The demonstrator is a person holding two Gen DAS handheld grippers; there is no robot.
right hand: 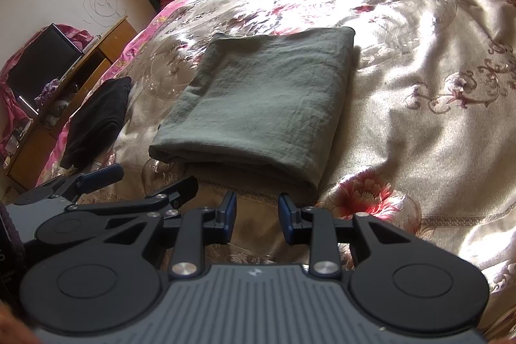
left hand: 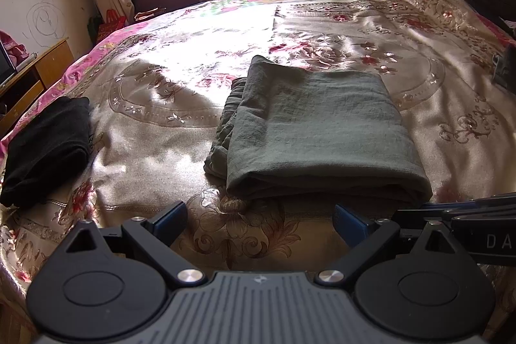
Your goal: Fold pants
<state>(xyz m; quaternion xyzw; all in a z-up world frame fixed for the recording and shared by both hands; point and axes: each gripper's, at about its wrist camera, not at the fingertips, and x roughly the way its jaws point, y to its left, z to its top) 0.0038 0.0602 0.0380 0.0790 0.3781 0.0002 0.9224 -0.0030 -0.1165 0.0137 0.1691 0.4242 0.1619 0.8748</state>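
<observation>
Grey-green pants, folded flat on floral bedspread, just beyond both grippers. Left gripper wide apart, right gripper narrowly apart, both empty. Soft, light, limp; best pinched at near folded edge.

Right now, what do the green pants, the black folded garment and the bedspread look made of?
Green pants: looks like a thin woven cotton or linen, matte, with fine crinkles all over.
Black folded garment: seems a soft knit or fleece, matte, no sheen; too dark to see a weave.
Bedspread: probably satin or a synthetic brocade, glossy, with bright sun glare and a floral pattern.
</observation>
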